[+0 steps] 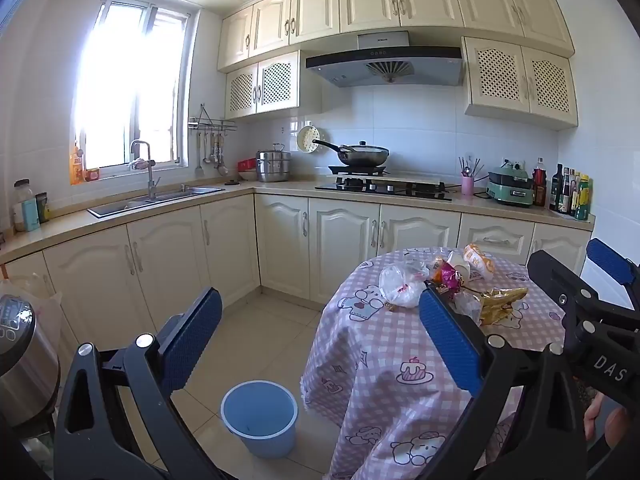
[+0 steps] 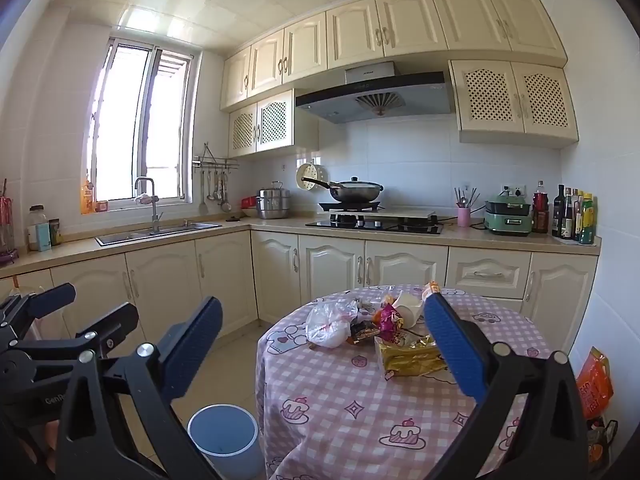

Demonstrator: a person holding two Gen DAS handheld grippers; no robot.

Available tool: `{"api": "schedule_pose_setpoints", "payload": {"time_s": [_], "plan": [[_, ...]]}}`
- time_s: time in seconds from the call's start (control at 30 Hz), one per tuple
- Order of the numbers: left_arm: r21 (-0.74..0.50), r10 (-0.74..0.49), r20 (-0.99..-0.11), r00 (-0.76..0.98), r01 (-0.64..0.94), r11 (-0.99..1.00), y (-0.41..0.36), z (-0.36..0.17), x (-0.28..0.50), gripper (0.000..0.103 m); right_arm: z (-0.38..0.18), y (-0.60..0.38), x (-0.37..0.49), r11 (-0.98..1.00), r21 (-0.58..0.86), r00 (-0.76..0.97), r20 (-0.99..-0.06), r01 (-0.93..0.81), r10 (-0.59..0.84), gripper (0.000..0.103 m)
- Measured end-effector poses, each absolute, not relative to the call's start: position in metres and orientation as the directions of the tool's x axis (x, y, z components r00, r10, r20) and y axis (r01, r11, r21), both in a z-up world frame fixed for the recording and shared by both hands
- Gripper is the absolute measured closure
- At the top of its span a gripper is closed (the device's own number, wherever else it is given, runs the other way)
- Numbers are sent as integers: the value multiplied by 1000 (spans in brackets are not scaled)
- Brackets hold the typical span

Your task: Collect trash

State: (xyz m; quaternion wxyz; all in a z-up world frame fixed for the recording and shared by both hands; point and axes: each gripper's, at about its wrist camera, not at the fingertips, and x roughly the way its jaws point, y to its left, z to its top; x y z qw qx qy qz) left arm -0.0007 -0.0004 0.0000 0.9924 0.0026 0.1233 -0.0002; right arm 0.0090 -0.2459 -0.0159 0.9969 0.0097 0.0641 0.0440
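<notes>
A: Where is the trash lying now, and how will it be handling?

B: It is lying in a small heap on the far part of the round table (image 2: 360,420) with the pink check cloth. I am seeing a white plastic bag (image 2: 330,326), a gold wrapper (image 2: 408,358), a purple wrapper (image 2: 388,320) and a white paper cup (image 2: 408,306) tipped over. All is probably light, soft and crinkly, so it is likely slipping easily. You are better pinching a thick fold of the bag, not its flat skin.

A: And the jaws?

B: Your left gripper (image 1: 320,336) and your right gripper (image 2: 324,344) are both standing wide apart, holding nothing and touching nothing. The blue bin (image 1: 260,416) is waiting on the floor, near and to the left of the table.
</notes>
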Motion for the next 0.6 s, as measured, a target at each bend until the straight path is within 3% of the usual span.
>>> {"api": "schedule_pose_setpoints", "payload": {"time_s": [0.6], "plan": [[6,1,-248,969,0,1000,-2,-3,-1,8,-18,-248,9,996,27,988,-126,-86,89,4]]}}
